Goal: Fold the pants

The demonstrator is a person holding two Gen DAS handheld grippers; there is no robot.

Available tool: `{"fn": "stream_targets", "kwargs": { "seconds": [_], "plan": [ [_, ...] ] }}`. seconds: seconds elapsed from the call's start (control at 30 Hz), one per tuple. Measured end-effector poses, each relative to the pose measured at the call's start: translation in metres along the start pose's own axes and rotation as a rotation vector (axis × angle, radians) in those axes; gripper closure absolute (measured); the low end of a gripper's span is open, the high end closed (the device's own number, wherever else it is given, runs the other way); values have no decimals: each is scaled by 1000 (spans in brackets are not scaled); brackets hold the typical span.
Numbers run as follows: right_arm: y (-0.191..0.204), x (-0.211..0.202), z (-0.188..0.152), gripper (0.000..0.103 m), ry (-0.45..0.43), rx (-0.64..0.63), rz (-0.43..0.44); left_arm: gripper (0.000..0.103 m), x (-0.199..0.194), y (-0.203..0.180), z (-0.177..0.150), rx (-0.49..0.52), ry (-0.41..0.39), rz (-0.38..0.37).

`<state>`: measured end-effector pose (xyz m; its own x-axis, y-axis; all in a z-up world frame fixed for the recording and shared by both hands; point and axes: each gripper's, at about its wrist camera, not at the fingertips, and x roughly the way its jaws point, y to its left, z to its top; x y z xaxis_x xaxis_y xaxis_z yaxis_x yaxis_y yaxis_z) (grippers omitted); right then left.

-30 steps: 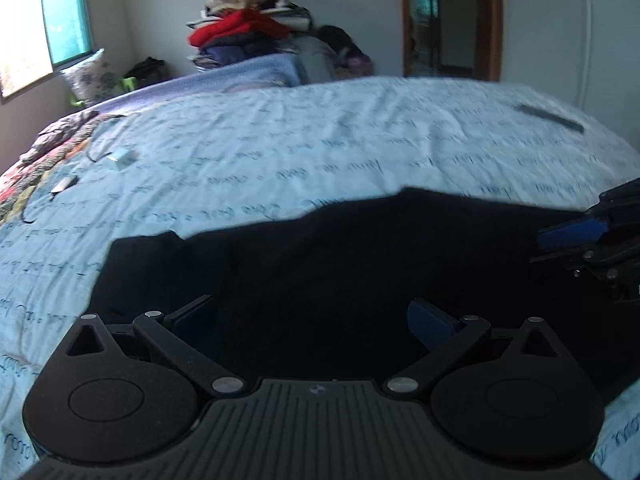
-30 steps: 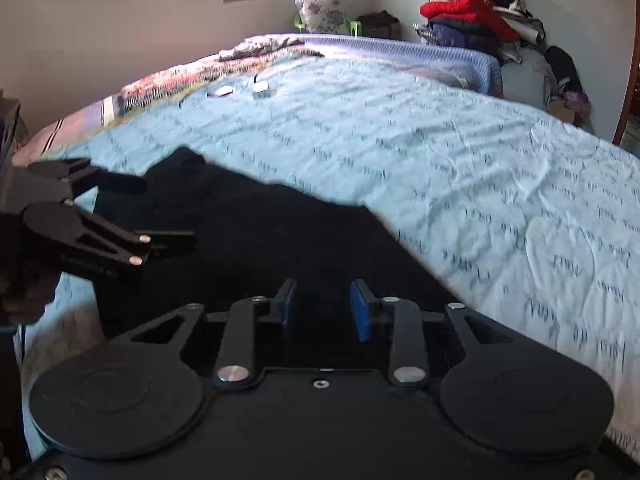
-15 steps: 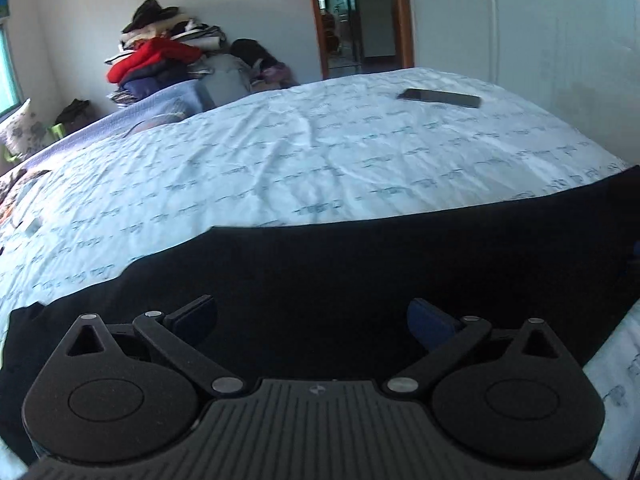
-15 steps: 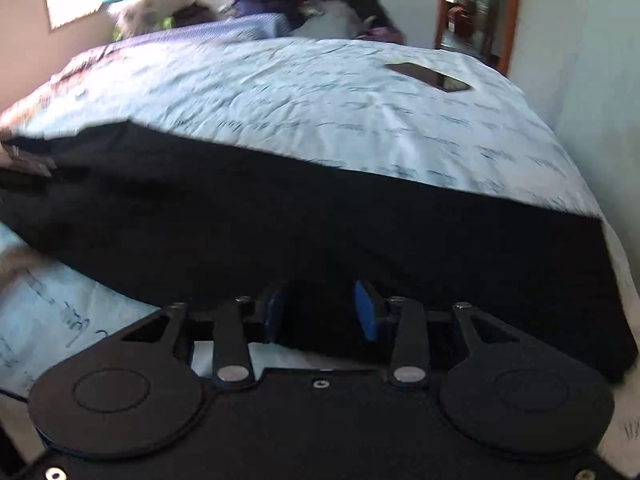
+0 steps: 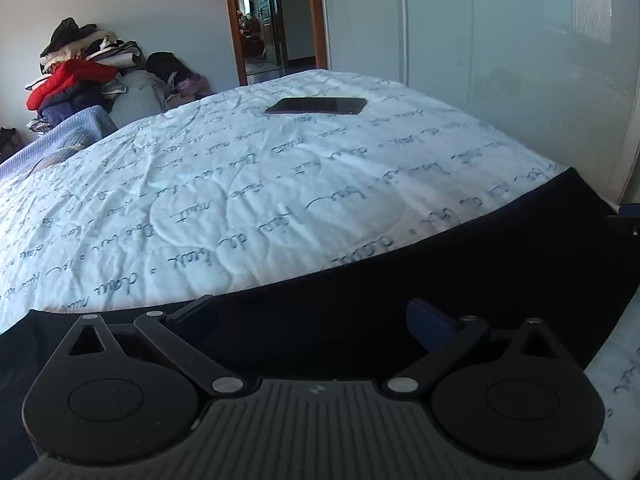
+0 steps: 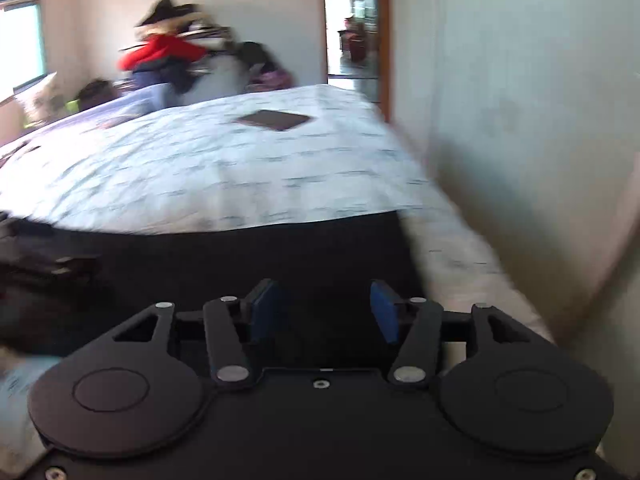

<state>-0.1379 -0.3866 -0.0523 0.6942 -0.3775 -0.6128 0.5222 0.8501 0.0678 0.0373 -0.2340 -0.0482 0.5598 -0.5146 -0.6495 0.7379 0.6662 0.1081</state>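
1. The left gripper [image 5: 316, 312] has its 2 blue-padded fingers spread wide, nothing between them. The black pants [image 5: 400, 292] lie directly under and ahead of it as a long dark band running off to both sides.
2. The right gripper [image 6: 324, 312] is also parted, less widely, with no cloth pinched between its pads; the pants [image 6: 280, 256] stretch ahead of it and off to its left, ending in a straight edge just past its right finger.
3. Judging by the flat, straight far edge, the pants are laid out lengthwise on the bed so a fold can be made, and both grippers sit at the near side ready to take a hold. Whether either one touches the fabric cannot be told.
4. The right wrist view is motion-blurred, so fine detail there is unreliable.
5. The surface is a bed under a pale blue bedsheet [image 5: 240, 184] printed with handwriting, lightly wrinkled, soft enough that cloth may drag.
6. Well ahead of the left gripper a dark phone [image 5: 316, 105] lies flat on the sheet.
7. Further ahead and left stands a pile of clothes [image 5: 76, 76] with a red jacket; straight ahead is an open doorway [image 5: 276, 20]; to the right, a plain pale wall.
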Motion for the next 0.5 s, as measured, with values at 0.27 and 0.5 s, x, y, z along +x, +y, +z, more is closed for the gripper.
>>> {"fn": "stream_targets", "kwargs": {
  "seconds": [0.27, 0.5],
  "plan": [
    [-20, 45, 7, 45, 71, 15, 12, 0, 39, -34, 6, 62, 23, 50],
    [-26, 49, 11, 44, 104, 22, 82, 0, 40, -29, 12, 20, 41, 43]
  ]
}}
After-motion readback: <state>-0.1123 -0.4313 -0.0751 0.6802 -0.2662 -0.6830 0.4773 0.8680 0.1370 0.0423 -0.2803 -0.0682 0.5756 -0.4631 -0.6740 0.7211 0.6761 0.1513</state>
